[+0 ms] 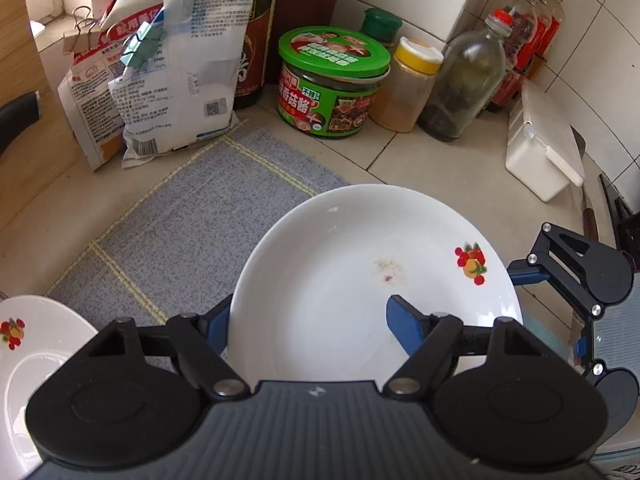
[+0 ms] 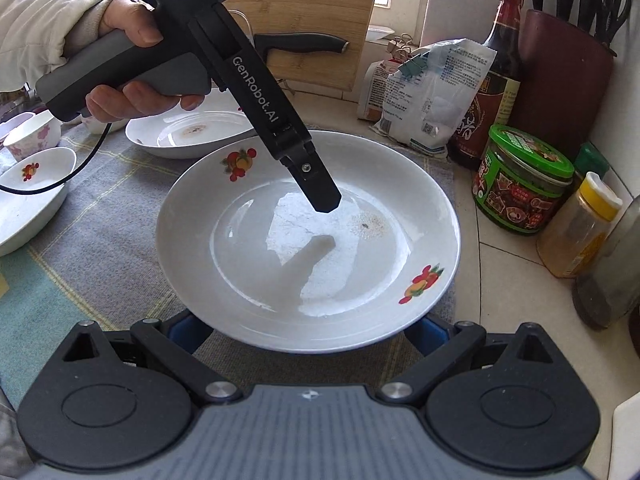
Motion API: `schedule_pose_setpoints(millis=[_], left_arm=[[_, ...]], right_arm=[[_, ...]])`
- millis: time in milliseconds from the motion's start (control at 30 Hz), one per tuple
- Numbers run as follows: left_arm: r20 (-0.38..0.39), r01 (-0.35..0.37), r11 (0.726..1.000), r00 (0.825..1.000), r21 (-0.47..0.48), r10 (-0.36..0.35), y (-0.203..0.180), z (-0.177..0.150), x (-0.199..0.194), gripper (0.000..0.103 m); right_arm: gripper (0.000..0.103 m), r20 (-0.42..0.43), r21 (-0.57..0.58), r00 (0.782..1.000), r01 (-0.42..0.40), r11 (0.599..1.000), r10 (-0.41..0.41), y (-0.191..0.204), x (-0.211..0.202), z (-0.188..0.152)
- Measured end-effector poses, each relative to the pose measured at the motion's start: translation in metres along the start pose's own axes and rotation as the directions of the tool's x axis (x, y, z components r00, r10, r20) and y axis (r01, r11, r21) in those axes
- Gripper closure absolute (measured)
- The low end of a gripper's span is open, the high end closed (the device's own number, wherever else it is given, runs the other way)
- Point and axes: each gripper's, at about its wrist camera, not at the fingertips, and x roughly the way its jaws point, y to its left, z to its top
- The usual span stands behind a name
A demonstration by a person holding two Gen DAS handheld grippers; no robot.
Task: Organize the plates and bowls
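Both sets of tongs are meeting at one white plate (image 1: 340, 240) with fruit prints on its rim. From its own camera, the right gripper (image 2: 306, 330) is standing with its blue fingers spread wide, and both tips are disappearing under the plate's near edge, so nothing is being pinched between them. The left gripper (image 1: 308, 308) is straddling the rim at the opposite side: one finger is hanging over the plate's inner floor, clear of its own reflection, while the other is sitting outside and below the rim. Its fingers are standing partly apart, and I cannot tell whether they are pressing on the plate wall. A person's hand (image 2: 132, 68), in a pale sleeve, is gripping that tool's grey handle.

The plate is sitting over the right part of a grey checked cloth mat (image 1: 180, 232), close to the tiled counter; whether it is resting on the cloth is unclear. A small brown smear is showing near its centre.

Further left on the mat, a second fruit-printed plate (image 2: 192, 136) and a small bowl (image 2: 32, 184) are lying apart from it.

Beyond the mat's far edge, clipped paper bags (image 1: 180, 72) are leaning beside a dark sauce bottle (image 2: 492, 92). A green-lidded jar (image 1: 332, 84), a yellow-capped spice jar (image 1: 408, 88) and a glass bottle (image 1: 468, 84) are standing in a row along the wall, with a knife block (image 2: 560, 80) behind them.
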Motion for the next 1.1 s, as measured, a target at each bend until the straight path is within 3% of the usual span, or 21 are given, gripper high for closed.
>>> schedule_pose_setpoints(millis=[933,1100], left_arm=[[0.027,-0.025,0.999,0.999,0.028,0.024,0.010,0.020,0.031,0.026],[0.073,-0.063,0.996,0.996,0.066,0.058,0.005,0.019,0.020,0.015]], right_arm=[[0.001,-0.019,0.035,0.999,0.041,0.999,-0.040,-0.022,0.027,0.003],[0.000,-0.013,0.040,0.999,0.049,0.998,-0.049,-0.021,0.023,0.002]])
